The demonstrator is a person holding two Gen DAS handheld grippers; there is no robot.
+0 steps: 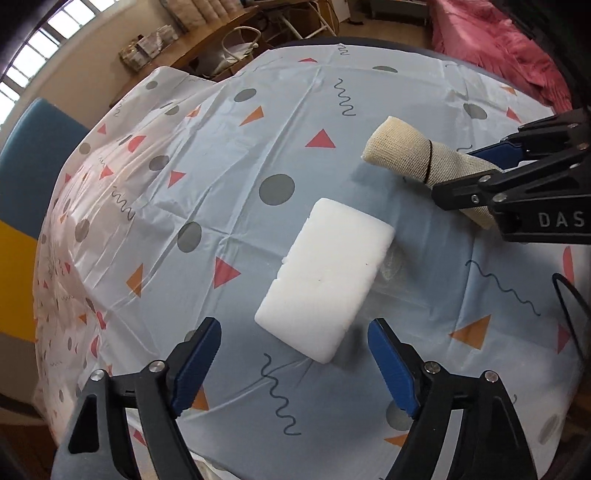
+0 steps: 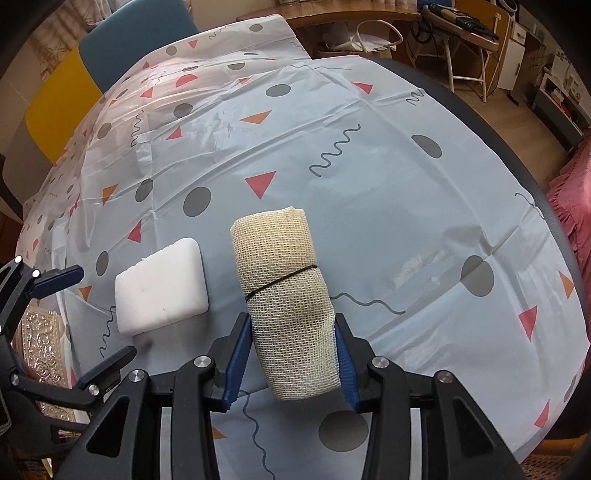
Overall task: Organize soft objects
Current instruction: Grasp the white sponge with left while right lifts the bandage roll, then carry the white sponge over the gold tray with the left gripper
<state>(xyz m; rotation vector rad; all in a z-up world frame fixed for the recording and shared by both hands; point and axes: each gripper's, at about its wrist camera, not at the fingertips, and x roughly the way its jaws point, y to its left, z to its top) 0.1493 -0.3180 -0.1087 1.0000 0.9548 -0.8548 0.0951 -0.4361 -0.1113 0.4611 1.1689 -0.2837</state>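
A white foam sponge block (image 1: pixel 325 280) is lying flat on the table, its long side running diagonally in the left wrist view. It is resting on a pale blue plastic tablecloth (image 1: pixel 236 177) printed with grey dots, red and orange triangles and dark squiggles.

The left gripper (image 1: pixel 295 360) is hovering just above the near end of the sponge with its blue-padded fingers (image 1: pixel 195 365) spread wide apart. Nothing is sitting between them, and the pads are not touching the sponge.

Just beside the sponge, to its right in the right wrist view, a rolled beige mesh cloth (image 2: pixel 284 295) is being held. A thin dark elastic band (image 2: pixel 280 281) is wrapping around its middle. The right gripper (image 2: pixel 291 354) is clamping the near end of the roll, with both blue pads pressing into its sides. The far end of the roll is pointing away from the camera, over the tablecloth; whether it is touching the cloth cannot be told.

The tablecloth is creased and is draping over a round table with a dark rim (image 2: pixel 524 162). At the far left edge a blue chair back (image 2: pixel 136 33) is standing beside a yellow panel (image 2: pixel 55 99). Low at the left edge of the right wrist view, an embossed silver box (image 2: pixel 44 350) is showing beyond the tablecloth's edge. A pink ruffled fabric (image 1: pixel 491 48) is lying past the table on the right. Wooden shelving and a white folding stand (image 2: pixel 469 62) are filling the background.
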